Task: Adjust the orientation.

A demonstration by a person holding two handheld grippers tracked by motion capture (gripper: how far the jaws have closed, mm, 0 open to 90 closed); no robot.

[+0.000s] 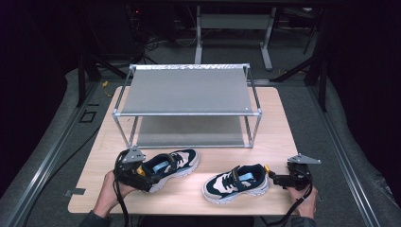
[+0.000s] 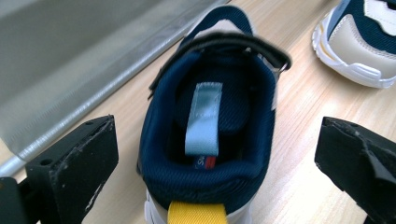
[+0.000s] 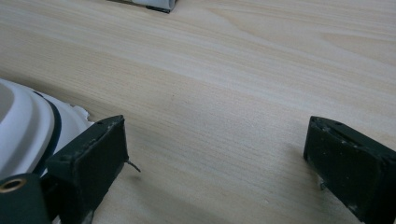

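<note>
Left gripper (image 2: pixel 215 154) jaws apart, straddling left shoe (image 2: pixel 210 121) heel. Right gripper (image 3: pixel 219 158) jaws apart beside right shoe (image 1: pixel 236 183). Shoes likely light, padded collar soft; grip heel.

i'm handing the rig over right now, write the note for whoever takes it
Left gripper: open, jaws either side of the left shoe's heel, not closed on it.
Right gripper: open over bare table, beside the right shoe's heel, holding nothing.
Both shoes sit on the table in front of the rack; both rack shelves are bare.
Done: nothing moved onto the rack.
Left, likely: grip each shoe and set it on a shelf.
</note>
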